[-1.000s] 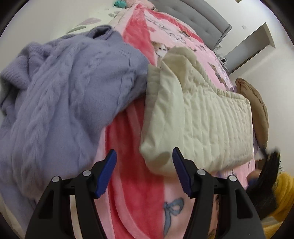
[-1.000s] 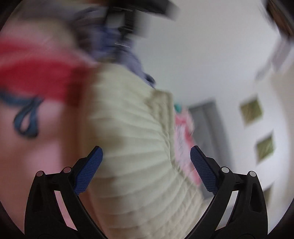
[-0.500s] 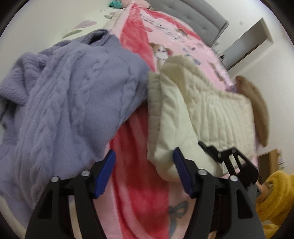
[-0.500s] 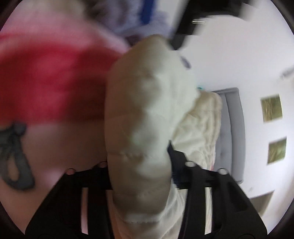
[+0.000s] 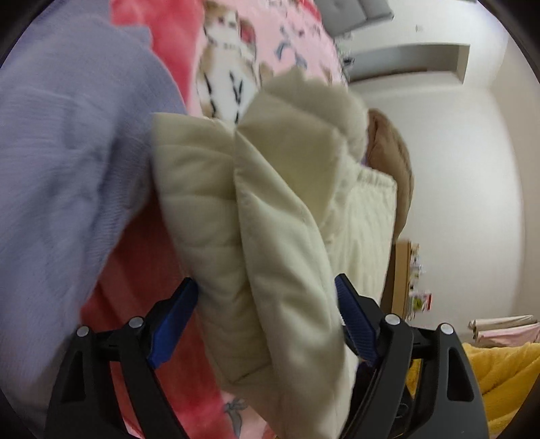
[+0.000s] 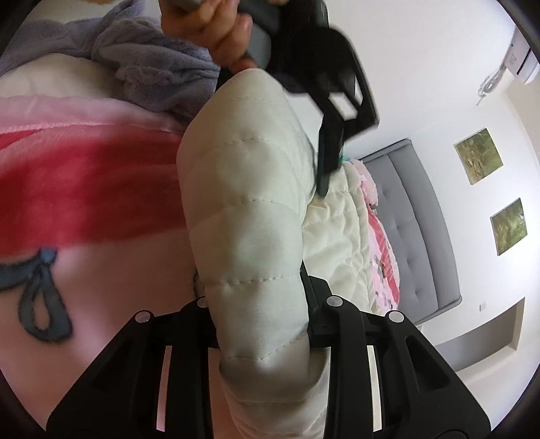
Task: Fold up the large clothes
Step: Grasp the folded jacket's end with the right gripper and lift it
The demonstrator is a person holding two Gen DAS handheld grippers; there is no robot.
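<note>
The right gripper point(image 6: 256, 304), black with blue pads, is clenched on a thick folded edge of the cream quilted padded jacket point(image 6: 243, 209), its jaws having just been closing on that fold, which bulges up and away from the fingers and hides the pads. The left gripper point(image 5: 266, 317) stands released, its jaws having just been opening, with a bunched fold of the same jacket point(image 5: 270, 236) lying between the blue pads point(image 5: 175, 317); whether the fabric touches the pads cannot be told. In the right wrist view the left gripper point(image 6: 324, 84) shows beyond the fold, held by a hand point(image 6: 216, 30). The jacket lies on a pink and red fleece blanket with cat and bow prints point(image 5: 236, 57) spread over the bed. To the left of the left gripper a lavender cable-knit sweater point(image 5: 60, 162) lies heaped, its edge just beside the jacket, so only a narrow strip of red blanket stays bare between the two. Beyond the jacket, at the blanket's far edge, sits a brown cushion point(image 5: 391, 162); a yellow fluffy fabric point(image 5: 499, 375) shows at the lower right. Ahead of the right gripper the grey tufted headboard point(image 6: 418, 229) closes the bed's end, and two green framed pictures point(image 6: 479, 155) hang on the white wall. Counted: two grippers, one jacket, one sweater, one cushion. No readable writing shows.
</note>
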